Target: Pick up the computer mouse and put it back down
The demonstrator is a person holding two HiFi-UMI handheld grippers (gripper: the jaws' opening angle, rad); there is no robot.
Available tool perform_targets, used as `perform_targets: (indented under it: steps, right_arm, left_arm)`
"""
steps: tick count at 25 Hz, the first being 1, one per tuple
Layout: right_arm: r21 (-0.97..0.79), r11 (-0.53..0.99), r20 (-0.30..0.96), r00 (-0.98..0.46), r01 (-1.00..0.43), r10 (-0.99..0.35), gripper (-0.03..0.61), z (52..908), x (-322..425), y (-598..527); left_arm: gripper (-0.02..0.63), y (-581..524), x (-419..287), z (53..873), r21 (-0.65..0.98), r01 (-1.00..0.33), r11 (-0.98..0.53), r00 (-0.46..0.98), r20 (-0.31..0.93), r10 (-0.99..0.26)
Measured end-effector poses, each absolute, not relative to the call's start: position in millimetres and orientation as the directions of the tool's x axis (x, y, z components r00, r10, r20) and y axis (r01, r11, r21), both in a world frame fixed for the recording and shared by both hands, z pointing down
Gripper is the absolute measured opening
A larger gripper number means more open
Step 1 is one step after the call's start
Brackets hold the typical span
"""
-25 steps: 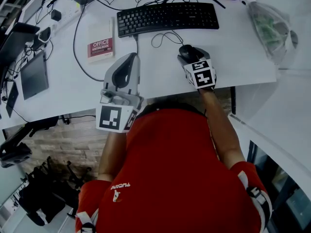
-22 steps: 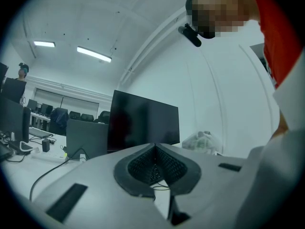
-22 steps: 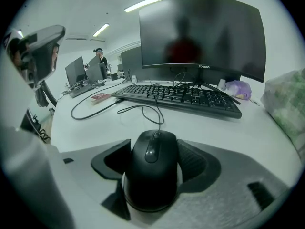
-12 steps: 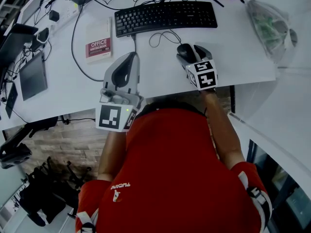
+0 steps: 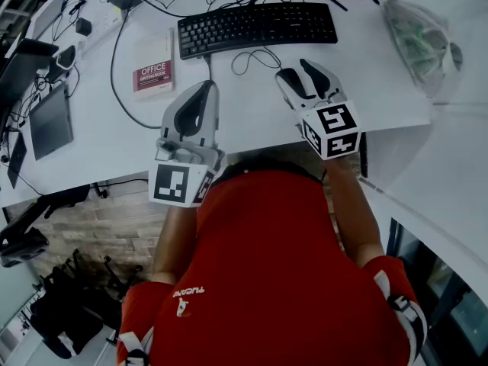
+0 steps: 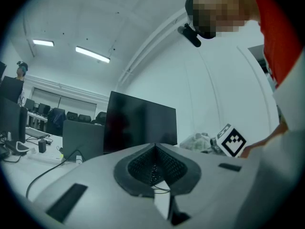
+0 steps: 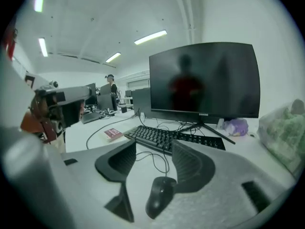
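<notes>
My right hand-held gripper (image 5: 306, 73) has come up off the computer mouse (image 5: 290, 81), and the marker cube at its back now sits nearer my chest in the head view than it did a second ago. Its jaws have just been closing a little, but they still stand well apart with nothing pressed between them. In the right gripper view the ribbed grey pads flare out on either side of bare white counter (image 5: 244, 120), and the mouse (image 7: 160, 197) lies below them, untouched.

The mouse is a smooth, black, rounded shell, flat on the counter just this side of the keyboard (image 5: 258, 26). Its thin cable (image 5: 255, 58) loops loosely up towards the keys.

My left hand-held gripper (image 5: 197, 101) has not shifted. It hangs over the near edge of the counter with its jaws closed together on nothing (in its own view the dimpled pads (image 6: 155, 147) meet in a point).

The keyboard is a long, flat, black slab. Left of it lies a rectangular book (image 5: 155, 72) with a white and dark red cover. A crinkled clear plastic bag (image 5: 419, 40) sits at the far right of the counter, and a dark glossy monitor (image 7: 205, 80) stands behind the keyboard.
</notes>
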State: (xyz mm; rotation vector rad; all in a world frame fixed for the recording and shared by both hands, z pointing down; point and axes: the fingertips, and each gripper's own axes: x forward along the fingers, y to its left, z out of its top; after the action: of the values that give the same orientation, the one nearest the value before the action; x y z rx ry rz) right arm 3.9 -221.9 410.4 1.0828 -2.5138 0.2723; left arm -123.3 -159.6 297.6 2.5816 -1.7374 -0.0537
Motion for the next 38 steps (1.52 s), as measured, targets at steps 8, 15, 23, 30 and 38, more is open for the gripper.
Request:
perform_targets:
  steps: [8, 15, 23, 30, 38]
  right_arm:
    - [0.003, 0.718, 0.192, -0.704, -0.696, -0.683, 0.062, 331.8, -12.8, -194.7]
    - [-0.018, 0.740, 0.089, -0.739, -0.672, -0.668, 0.006, 296.7, -22.0, -169.2]
    - [-0.021, 0.769, 0.034, -0.769, -0.639, -0.638, 0.005, 287.0, -33.1, -142.8]
    - [-0.004, 0.776, 0.032, -0.776, -0.630, -0.630, 0.005, 289.2, -39.8, -130.9]
    - [-0.009, 0.777, 0.039, -0.777, -0.629, -0.629, 0.005, 292.4, -42.9, -126.4]
  left_arm:
    - [0.009, -153.5, -121.4, 289.2, 0.036, -0.920, -0.391, 0.390, -0.033, -0.920]
    - [0.009, -145.7, -120.1, 279.8, 0.034, -0.913, -0.406, 0.404, -0.055, -0.913]
    - [0.009, -134.0, -115.3, 270.9, 0.029, -0.904, -0.427, 0.424, -0.077, -0.902]
    - [0.009, -124.5, -112.3, 270.5, 0.029, -0.898, -0.439, 0.436, -0.078, -0.897]
    - [0.009, -119.3, -115.6, 275.8, 0.025, -0.895, -0.446, 0.444, -0.061, -0.894]
